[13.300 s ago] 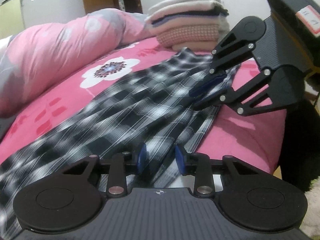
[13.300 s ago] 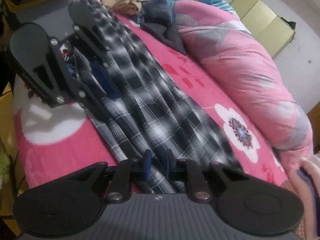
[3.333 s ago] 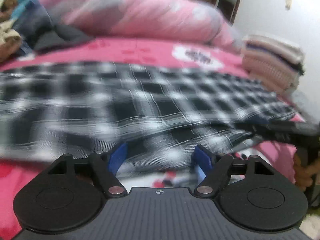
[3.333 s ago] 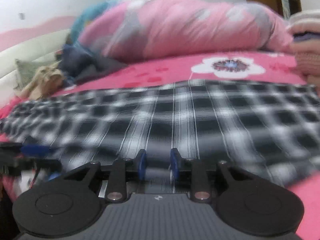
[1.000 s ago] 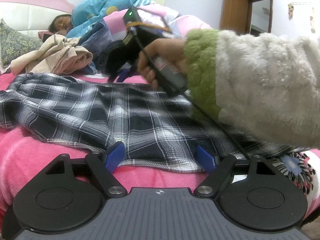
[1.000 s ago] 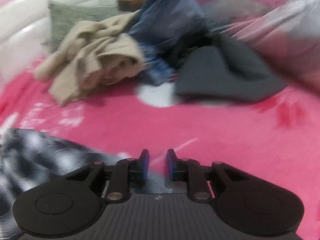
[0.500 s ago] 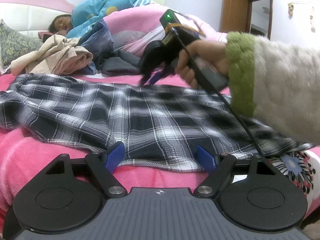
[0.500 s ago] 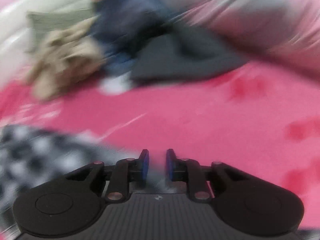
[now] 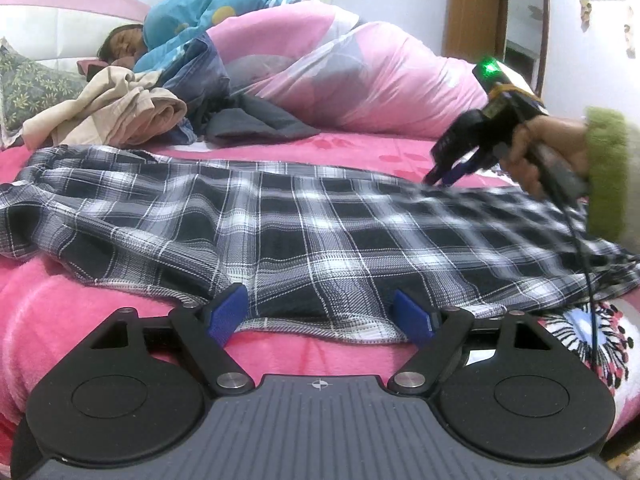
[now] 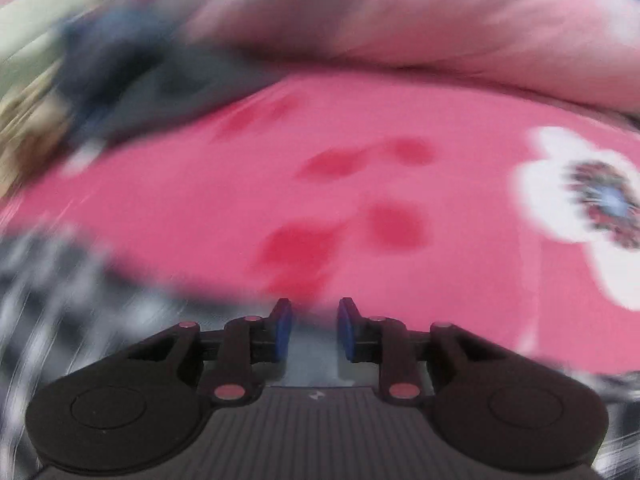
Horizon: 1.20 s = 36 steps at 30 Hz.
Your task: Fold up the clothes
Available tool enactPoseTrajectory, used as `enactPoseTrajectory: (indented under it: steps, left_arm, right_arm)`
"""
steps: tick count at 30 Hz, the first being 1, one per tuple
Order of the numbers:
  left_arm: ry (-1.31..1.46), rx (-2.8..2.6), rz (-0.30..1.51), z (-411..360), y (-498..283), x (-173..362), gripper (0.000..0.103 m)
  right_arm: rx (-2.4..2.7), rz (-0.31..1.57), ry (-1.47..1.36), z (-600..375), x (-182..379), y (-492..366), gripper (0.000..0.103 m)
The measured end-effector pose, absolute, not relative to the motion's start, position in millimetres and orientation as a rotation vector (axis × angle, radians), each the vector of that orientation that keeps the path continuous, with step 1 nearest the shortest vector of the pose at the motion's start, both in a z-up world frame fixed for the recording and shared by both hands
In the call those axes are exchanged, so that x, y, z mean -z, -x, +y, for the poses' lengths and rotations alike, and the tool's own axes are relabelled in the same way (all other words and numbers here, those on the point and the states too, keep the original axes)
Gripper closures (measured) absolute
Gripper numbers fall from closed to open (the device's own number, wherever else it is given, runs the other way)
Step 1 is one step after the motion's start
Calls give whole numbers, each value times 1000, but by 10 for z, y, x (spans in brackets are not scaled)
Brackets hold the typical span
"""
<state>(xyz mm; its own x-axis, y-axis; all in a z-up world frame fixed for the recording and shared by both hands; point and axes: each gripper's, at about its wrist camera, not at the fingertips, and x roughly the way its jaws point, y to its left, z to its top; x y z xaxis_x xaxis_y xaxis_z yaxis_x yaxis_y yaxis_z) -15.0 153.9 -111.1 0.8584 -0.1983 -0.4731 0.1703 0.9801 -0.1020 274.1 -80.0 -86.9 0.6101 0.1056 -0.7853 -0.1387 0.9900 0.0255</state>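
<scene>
A black-and-white plaid garment point(image 9: 304, 232) lies spread flat on the pink bed cover point(image 9: 80, 312). My left gripper point(image 9: 320, 314) is open wide at the garment's near hem, and the hem runs between its blue pads point(image 9: 226, 312) without being pinched. At the right, a hand in a green-cuffed fluffy sleeve point(image 9: 604, 168) holds my right gripper point(image 9: 444, 178), tips down at the garment's far edge. In the blurred right wrist view, my right gripper point(image 10: 315, 328) has its jaws opening, a clear gap between them and no cloth pinched. Blurred plaid point(image 10: 52, 280) shows at its lower left.
A person point(image 9: 120, 46) lies at the head of the bed under a blue blanket. A rolled pink duvet point(image 9: 360, 84) runs along the far side. Beige clothes point(image 9: 108, 120) and a dark grey garment point(image 9: 256, 124) sit beyond the plaid. A doorway point(image 9: 520, 32) stands at the back right.
The right gripper has swept from the middle of the plaid to its right far edge, and its jaws stand a little wider. The left gripper has not moved.
</scene>
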Motion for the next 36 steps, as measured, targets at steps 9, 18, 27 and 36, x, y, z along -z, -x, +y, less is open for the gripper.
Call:
enactPoseTrajectory:
  steps: [9, 18, 27, 36]
  left_arm:
    - [51, 194, 515, 1530, 131, 1107, 20]
    - [47, 192, 552, 1515, 106, 1062, 19]
    - [49, 165, 574, 1470, 82, 1033, 17]
    - [114, 1, 617, 1510, 189, 739, 17]
  right_arm:
    - [-417, 948, -70, -1523, 563, -1937, 68]
    - [-106, 856, -237, -2225, 741, -2237, 76]
    - [-233, 857, -246, -2525, 882, -1433, 61]
    - [-313, 666, -261, -2101, 340, -938, 58]
